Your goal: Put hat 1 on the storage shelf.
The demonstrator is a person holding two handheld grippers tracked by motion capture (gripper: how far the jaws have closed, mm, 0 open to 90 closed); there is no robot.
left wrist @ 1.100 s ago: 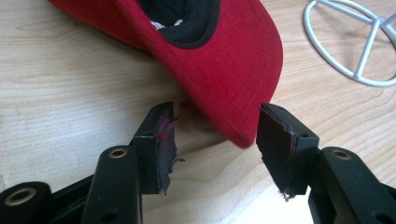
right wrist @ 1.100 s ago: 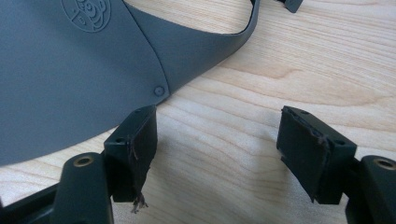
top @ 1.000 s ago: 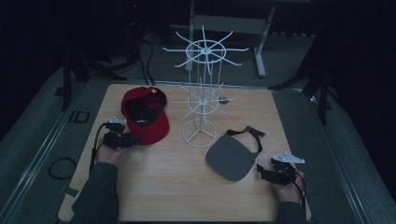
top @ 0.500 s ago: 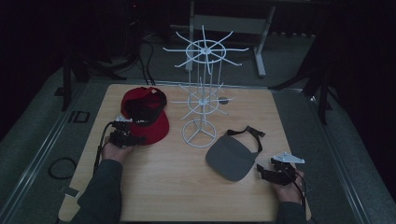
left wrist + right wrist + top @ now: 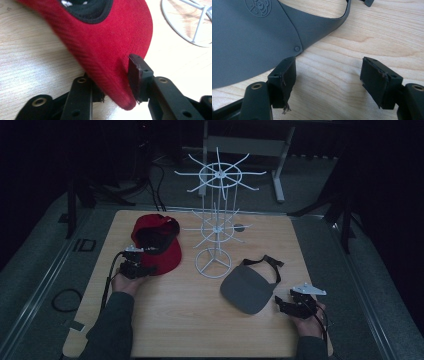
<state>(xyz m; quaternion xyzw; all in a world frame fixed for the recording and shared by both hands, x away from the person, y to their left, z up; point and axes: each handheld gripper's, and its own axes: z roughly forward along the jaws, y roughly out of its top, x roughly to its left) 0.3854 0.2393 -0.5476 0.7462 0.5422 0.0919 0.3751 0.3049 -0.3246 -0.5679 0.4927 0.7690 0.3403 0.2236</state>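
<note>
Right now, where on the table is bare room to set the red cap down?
Bare wood fills the near middle of the table, between the two forearms, before the red cap and grey visor. The far-right corner behind the visor is bare too. It is crowded around the white wire rack, flanked by both.

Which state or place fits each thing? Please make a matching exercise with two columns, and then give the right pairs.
Things:
1. red cap
2. grey visor
3. white wire rack
4. right gripper

States or places:
A. stands upright at the middle of the table
B. jaws open over bare wood
C. brim between the jaws of the left gripper
D. lies flat beside the right gripper

Pairs: 1-C, 2-D, 3-A, 4-B
</note>
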